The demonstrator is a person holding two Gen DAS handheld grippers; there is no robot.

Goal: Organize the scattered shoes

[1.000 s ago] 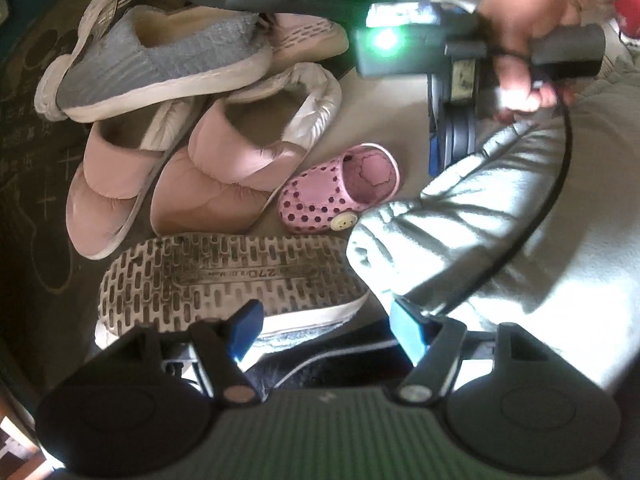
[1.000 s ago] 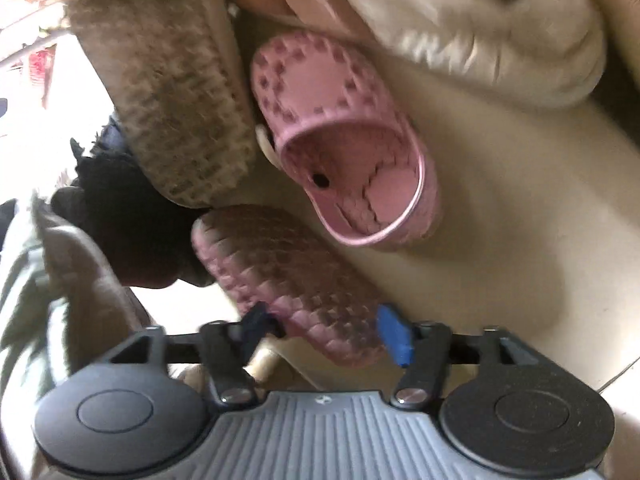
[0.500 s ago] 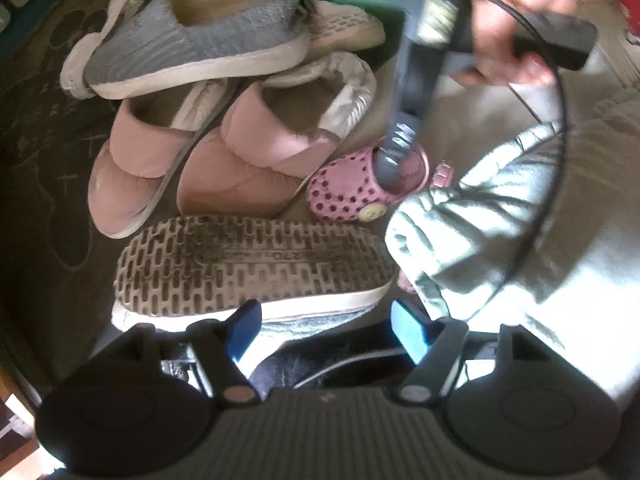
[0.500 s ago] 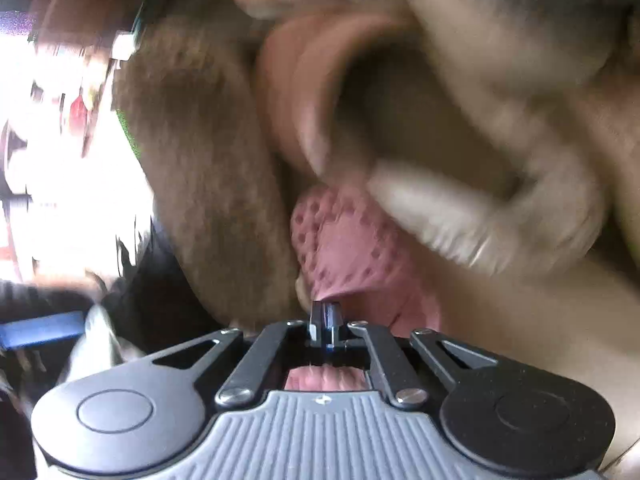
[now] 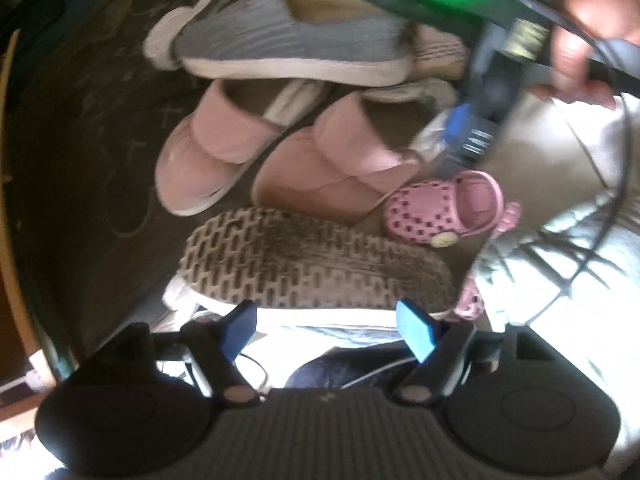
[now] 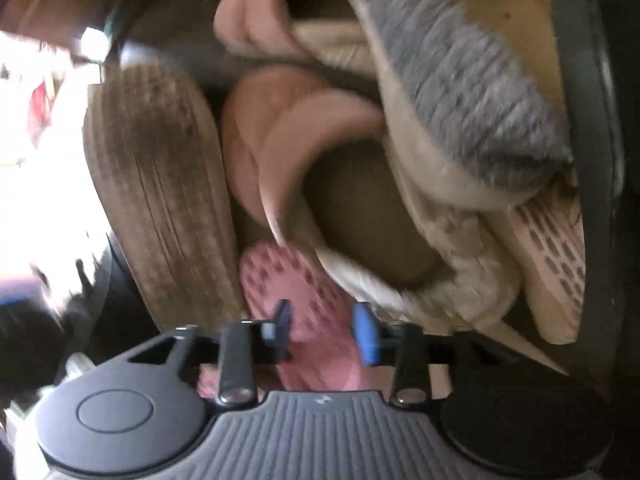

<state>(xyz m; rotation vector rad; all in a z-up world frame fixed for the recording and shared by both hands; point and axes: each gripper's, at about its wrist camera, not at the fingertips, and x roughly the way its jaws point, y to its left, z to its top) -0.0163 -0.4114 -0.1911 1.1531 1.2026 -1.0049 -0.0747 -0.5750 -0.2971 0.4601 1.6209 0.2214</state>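
Several shoes lie piled together on the floor. A small pink clog (image 5: 436,208) with holes sits beside an upturned sole (image 5: 312,264). Behind them are two pink slippers (image 5: 208,148) and a grey slipper (image 5: 288,40). My left gripper (image 5: 328,331) hovers over the near edge of the sole, its jaws opening with nothing between them. My right gripper (image 5: 456,148), held by a hand (image 5: 592,28), points down at the clog's heel. In the right wrist view the right gripper (image 6: 323,329) has its jaws opening and the clog (image 6: 304,296) lies between the fingers; the pads do not press on it.
A dark patterned mat (image 5: 80,160) lies under the left part of the pile, and pale floor (image 5: 540,152) shows at the right. A pale quilted garment (image 5: 560,264) fills the right side. Part of a second pink clog (image 5: 472,300) peeks out beside it.
The right gripper came down from the top of the view to the pink clog, shut on nothing, then reopened over it. The left gripper's jaws widened and the view shifted slightly.
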